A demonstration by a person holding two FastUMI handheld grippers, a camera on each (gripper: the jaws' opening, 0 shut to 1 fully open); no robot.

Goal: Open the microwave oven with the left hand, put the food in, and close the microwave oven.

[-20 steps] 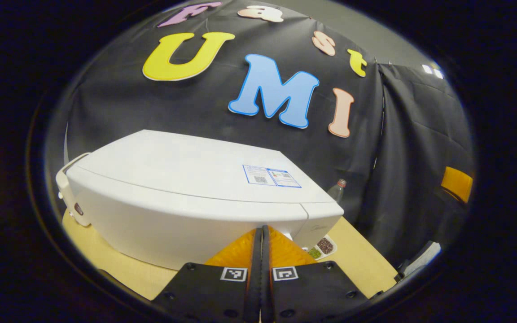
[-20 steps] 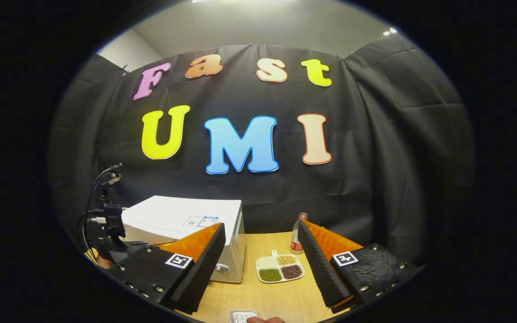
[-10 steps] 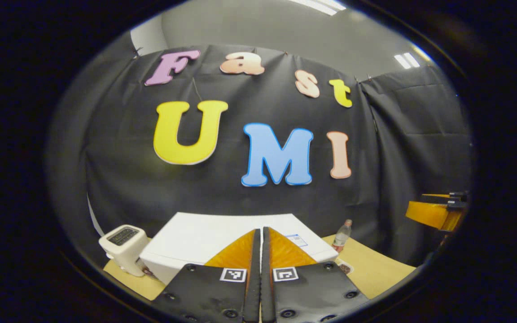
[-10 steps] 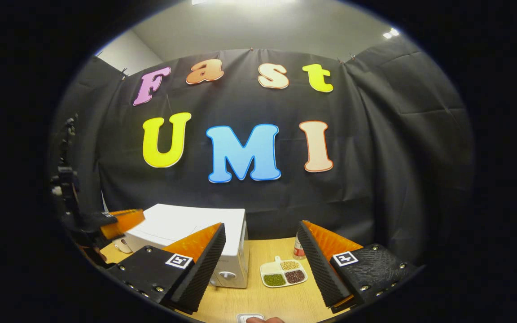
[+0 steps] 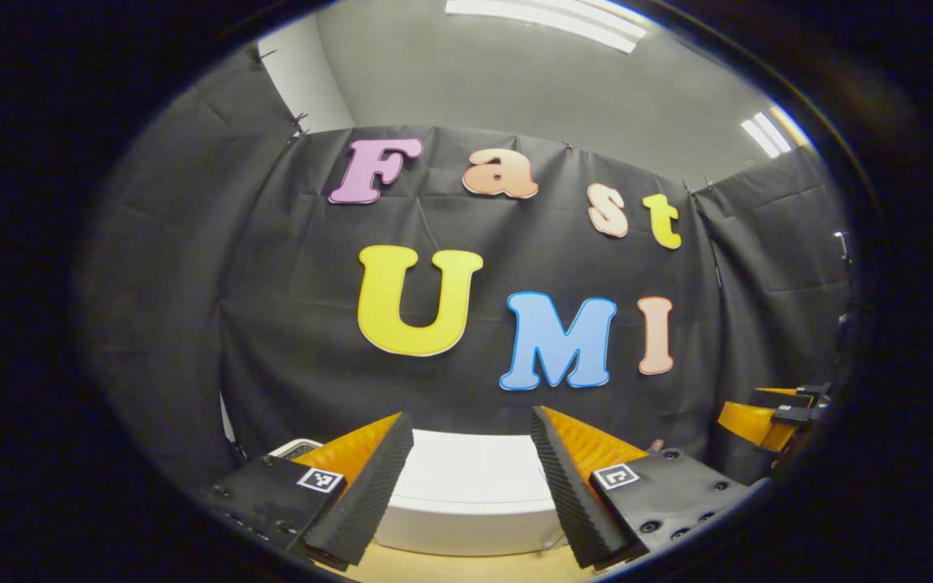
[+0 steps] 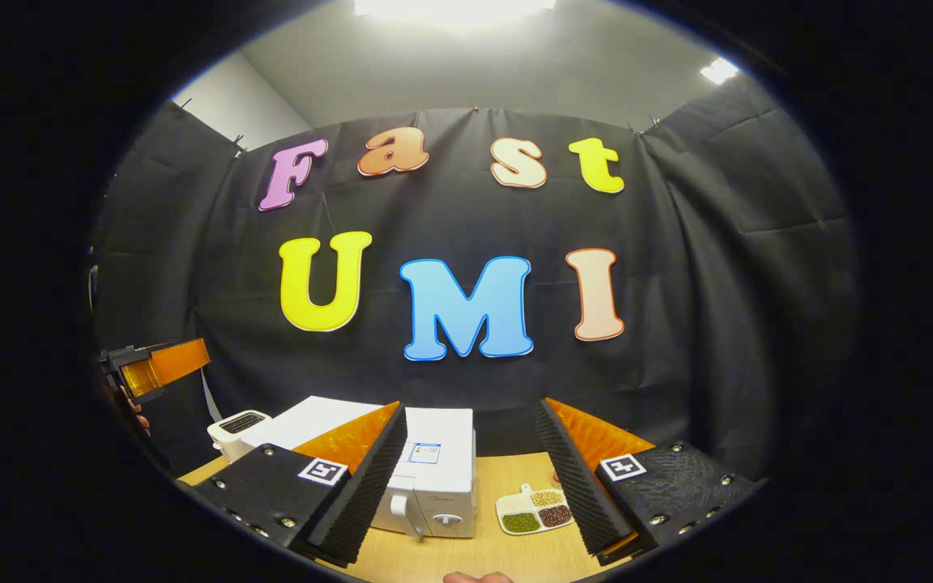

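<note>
Since a moment earlier, left gripper [image 5: 470,478] pulled up off the microwave [image 6: 434,478] and spread wide; right gripper [image 6: 470,478] hung wide too, empty, probably resetting before the door.

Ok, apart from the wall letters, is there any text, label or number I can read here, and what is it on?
Sticker on top of the microwave: printed, but too small to read.
Square markers on the right gripper and on the left gripper: black-and-white patterns, no words.
No other legible text.
</note>
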